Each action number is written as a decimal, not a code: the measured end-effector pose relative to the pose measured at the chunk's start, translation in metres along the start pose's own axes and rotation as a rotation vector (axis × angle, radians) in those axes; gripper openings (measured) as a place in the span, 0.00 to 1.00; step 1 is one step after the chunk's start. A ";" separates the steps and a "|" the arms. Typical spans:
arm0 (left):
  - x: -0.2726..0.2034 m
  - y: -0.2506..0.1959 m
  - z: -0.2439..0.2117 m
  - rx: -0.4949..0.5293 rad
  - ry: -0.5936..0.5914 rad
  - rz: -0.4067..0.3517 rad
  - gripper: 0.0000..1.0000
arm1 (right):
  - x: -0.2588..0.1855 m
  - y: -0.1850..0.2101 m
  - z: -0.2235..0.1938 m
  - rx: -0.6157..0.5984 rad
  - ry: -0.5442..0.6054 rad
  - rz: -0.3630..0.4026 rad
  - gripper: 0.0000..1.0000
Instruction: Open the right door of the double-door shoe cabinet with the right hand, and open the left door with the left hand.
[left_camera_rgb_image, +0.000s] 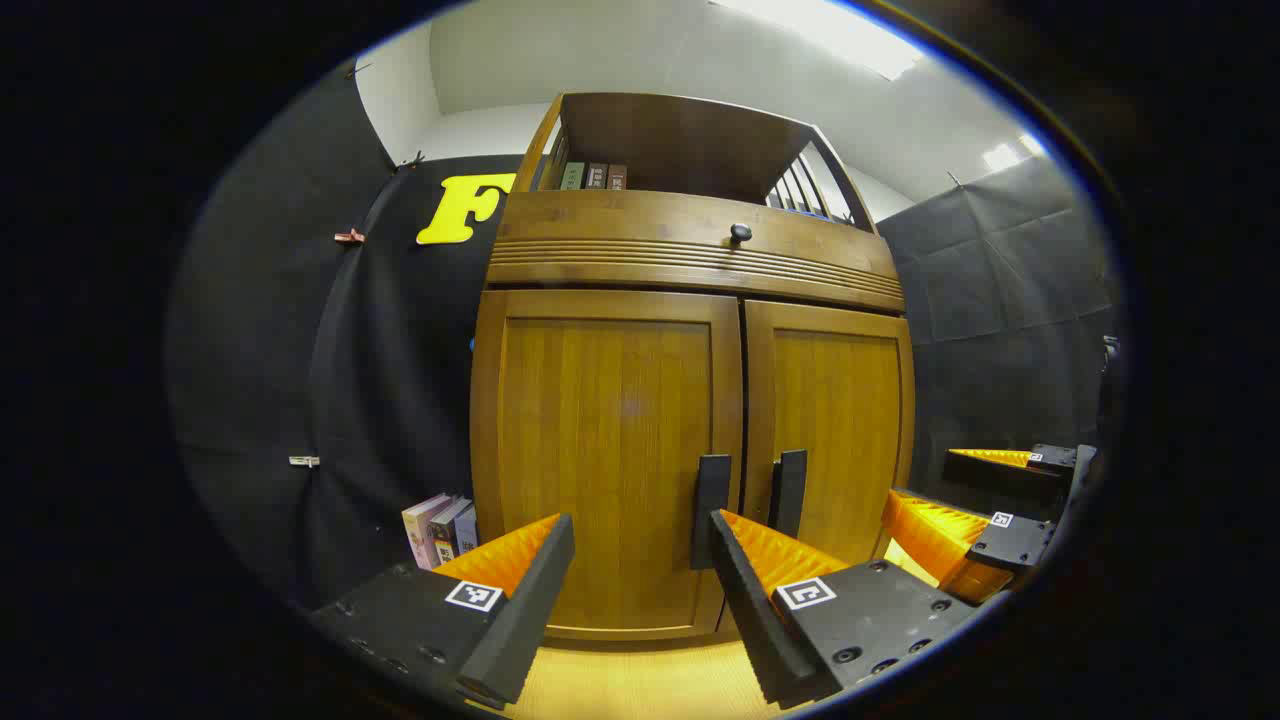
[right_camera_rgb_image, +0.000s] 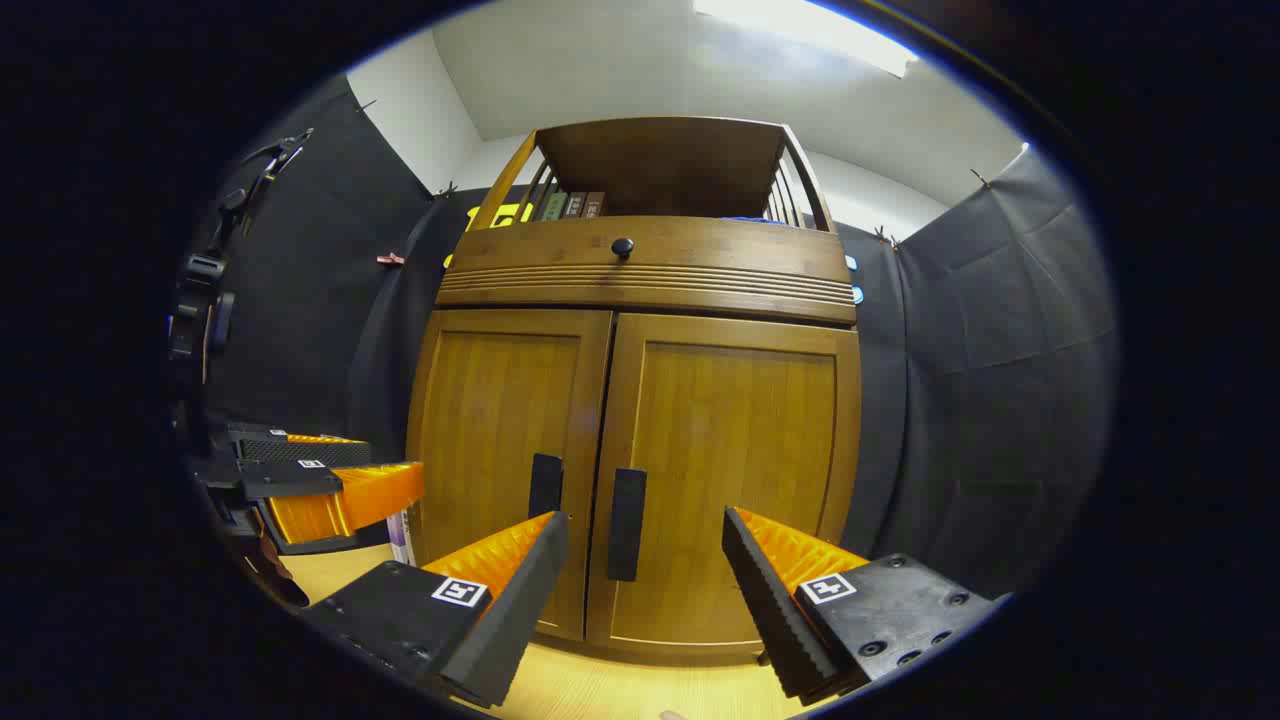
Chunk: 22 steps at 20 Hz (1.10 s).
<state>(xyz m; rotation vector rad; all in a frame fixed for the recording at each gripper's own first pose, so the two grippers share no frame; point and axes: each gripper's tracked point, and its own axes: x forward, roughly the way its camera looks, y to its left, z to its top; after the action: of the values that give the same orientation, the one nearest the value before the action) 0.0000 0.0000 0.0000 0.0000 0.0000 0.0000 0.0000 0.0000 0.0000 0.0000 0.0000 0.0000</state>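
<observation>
Approach step: right gripper (right_camera_rgb_image: 645, 560), jaws wide, faces the shut wooden right door's dark vertical handle (right_camera_rgb_image: 626, 524); left gripper (left_camera_rgb_image: 640, 560) likewise wide. Closure on it is needed next.

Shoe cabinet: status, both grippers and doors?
Left gripper open, short of left door handle. Right gripper open, lined up on right door handle, not touching. Both doors shut. Nothing in the way.

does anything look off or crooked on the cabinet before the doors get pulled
Nothing stands out. Both doors, left door and right door, sit shut and flush, with the handles upright beside the centre seam. Both tongs, left and right, are open and clear.
</observation>
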 end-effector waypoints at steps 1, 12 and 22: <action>0.000 0.001 0.001 -0.003 -0.001 0.000 0.84 | 0.000 0.000 0.000 0.002 -0.001 -0.002 0.95; 0.001 0.016 0.009 -0.013 -0.035 0.008 0.84 | 0.009 0.004 0.003 0.043 -0.017 -0.015 0.99; 0.000 0.024 -0.001 -0.017 -0.024 0.009 0.84 | 0.017 0.011 -0.001 0.041 -0.009 -0.017 0.97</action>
<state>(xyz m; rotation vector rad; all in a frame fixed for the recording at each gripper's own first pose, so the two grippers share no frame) -0.0002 0.0245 -0.0012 -0.0173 -0.0238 0.0093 0.0175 0.0110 -0.0009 0.0407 -0.0087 -0.0173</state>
